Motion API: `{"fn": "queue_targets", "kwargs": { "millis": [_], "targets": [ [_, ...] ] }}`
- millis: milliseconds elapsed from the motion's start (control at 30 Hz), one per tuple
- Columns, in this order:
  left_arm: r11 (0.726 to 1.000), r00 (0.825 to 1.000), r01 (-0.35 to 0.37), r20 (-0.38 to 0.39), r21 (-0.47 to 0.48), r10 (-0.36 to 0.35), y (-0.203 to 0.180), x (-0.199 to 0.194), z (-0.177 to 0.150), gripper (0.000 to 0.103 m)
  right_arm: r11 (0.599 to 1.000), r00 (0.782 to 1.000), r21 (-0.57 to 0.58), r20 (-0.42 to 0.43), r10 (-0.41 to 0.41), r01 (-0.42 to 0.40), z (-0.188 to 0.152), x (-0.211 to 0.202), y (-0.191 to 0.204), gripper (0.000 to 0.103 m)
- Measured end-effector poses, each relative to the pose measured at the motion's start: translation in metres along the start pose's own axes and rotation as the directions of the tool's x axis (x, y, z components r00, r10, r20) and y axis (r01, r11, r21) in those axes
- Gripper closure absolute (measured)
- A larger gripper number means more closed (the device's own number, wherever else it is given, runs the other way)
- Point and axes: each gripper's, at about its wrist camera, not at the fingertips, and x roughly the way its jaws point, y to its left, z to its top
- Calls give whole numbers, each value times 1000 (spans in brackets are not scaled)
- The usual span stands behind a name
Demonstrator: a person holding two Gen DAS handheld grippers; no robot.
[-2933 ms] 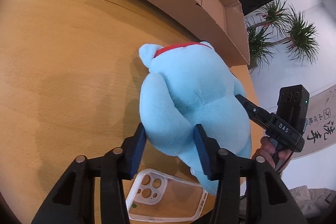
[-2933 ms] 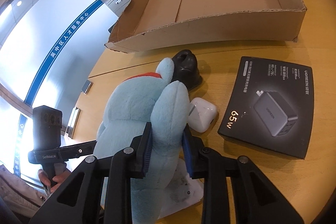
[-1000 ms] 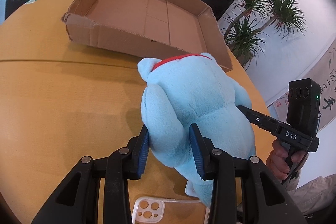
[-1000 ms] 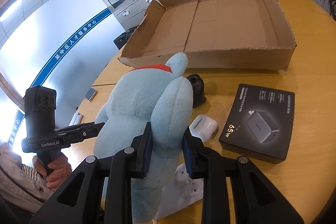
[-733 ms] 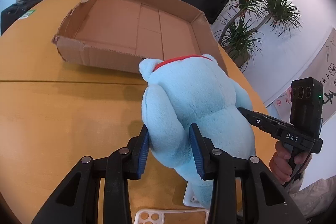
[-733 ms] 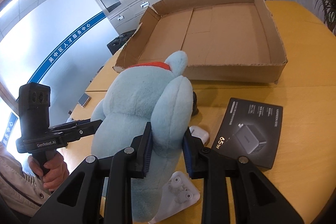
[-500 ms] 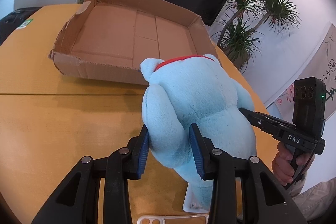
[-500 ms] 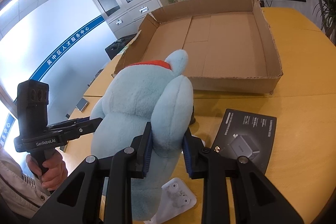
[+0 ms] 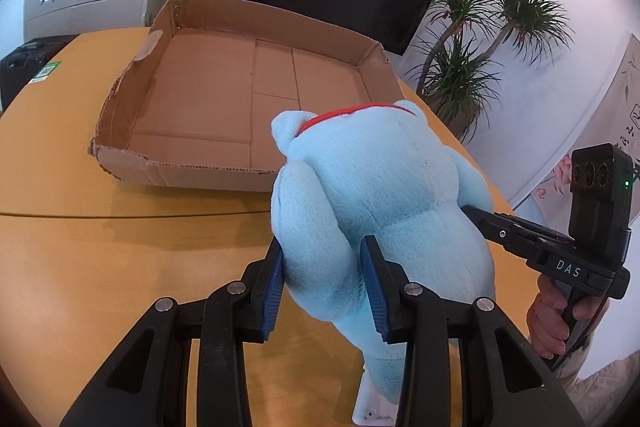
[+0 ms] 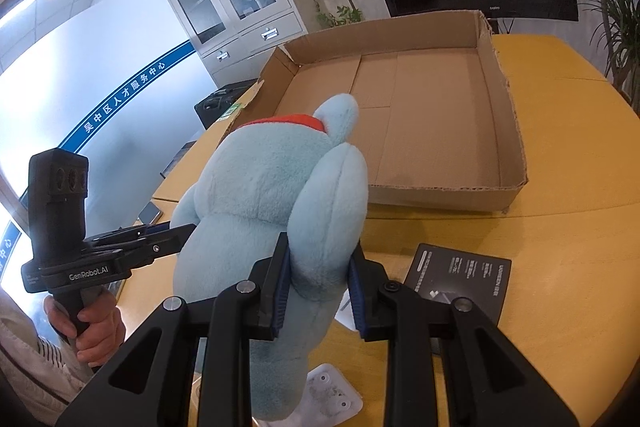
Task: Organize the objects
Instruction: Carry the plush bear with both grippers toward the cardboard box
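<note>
A light blue plush toy with a red collar hangs in the air above the wooden table, seen from behind. My left gripper is shut on one of its limbs. My right gripper is shut on the limb on the other side of the plush toy. Each gripper shows in the other's view, held by a hand. Beyond the toy lies a shallow open cardboard box, its floor bare, also in the right wrist view as the cardboard box.
A black charger box lies on the table at the right, and a white flat piece sits under the toy. A dark screen, potted plants and a grey cabinet stand behind the table.
Both grippers have risen with the plush toy and moved toward the cardboard box, which now shows more of its inside. The phone case, earbud case and dark object have dropped out of view.
</note>
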Motion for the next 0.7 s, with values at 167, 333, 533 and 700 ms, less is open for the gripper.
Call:
{"fn": "queue_targets", "kwargs": {
  "millis": [167, 333, 533, 700],
  "targets": [
    [1000, 1000, -10, 5, 19, 10, -2, 3, 10, 68, 1000, 1000, -3, 12, -9, 9, 5, -1, -1, 80],
    [1000, 1000, -11, 9, 29, 11, -3, 5, 18, 68, 1000, 1000, -2, 18, -15, 15, 14, -1, -5, 80],
    [998, 999, -38, 27, 51, 36, -7, 7, 34, 68, 1000, 999, -9, 40, -28, 29, 27, -3, -6, 80],
    [995, 997, -65, 52, 77, 61, -11, 11, 52, 68, 999, 997, -23, 64, -48, 49, 39, -3, -6, 80]
  ]
}}
